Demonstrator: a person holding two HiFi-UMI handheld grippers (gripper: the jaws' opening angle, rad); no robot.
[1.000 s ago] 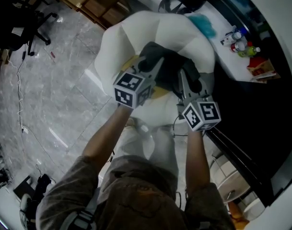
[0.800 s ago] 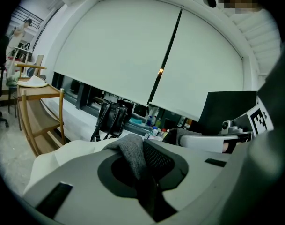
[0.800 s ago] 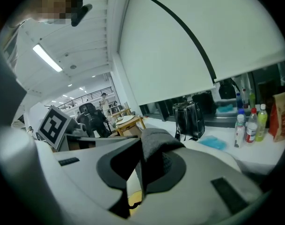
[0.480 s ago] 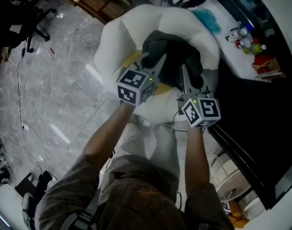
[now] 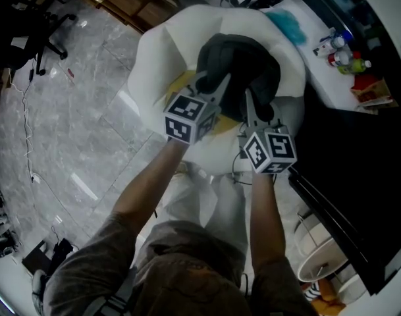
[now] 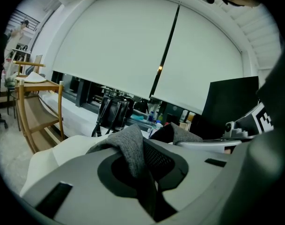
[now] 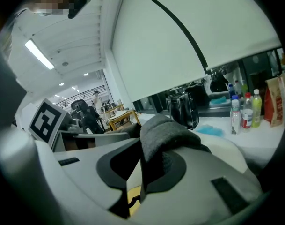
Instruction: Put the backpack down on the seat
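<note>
The dark grey backpack [image 5: 243,68] hangs over the white cushioned seat [image 5: 159,64]; whether it rests on the seat I cannot tell. My left gripper [image 5: 215,84] is shut on a grey fabric strap [image 6: 129,146] at the pack's near left side. My right gripper [image 5: 249,101] is shut on another grey strap [image 7: 163,130] at the near right side. In the left gripper view the left gripper [image 6: 143,172] pinches the strap between its jaws. The right gripper [image 7: 143,172] does the same in the right gripper view. A yellow patch [image 5: 180,84] shows beneath the pack.
A white counter [image 5: 319,78] at the right carries bottles [image 5: 342,51] and a blue cloth [image 5: 284,30]. A black handbag [image 6: 112,114] stands beyond the seat. A wooden rack [image 6: 37,111] is at the left, an office chair [image 5: 29,28] on the marble floor, a black panel [image 5: 358,170] at the right.
Both grippers and the backpack have shifted a little farther over the seat. The pack now covers more of the seat's middle. The grips have not changed.
</note>
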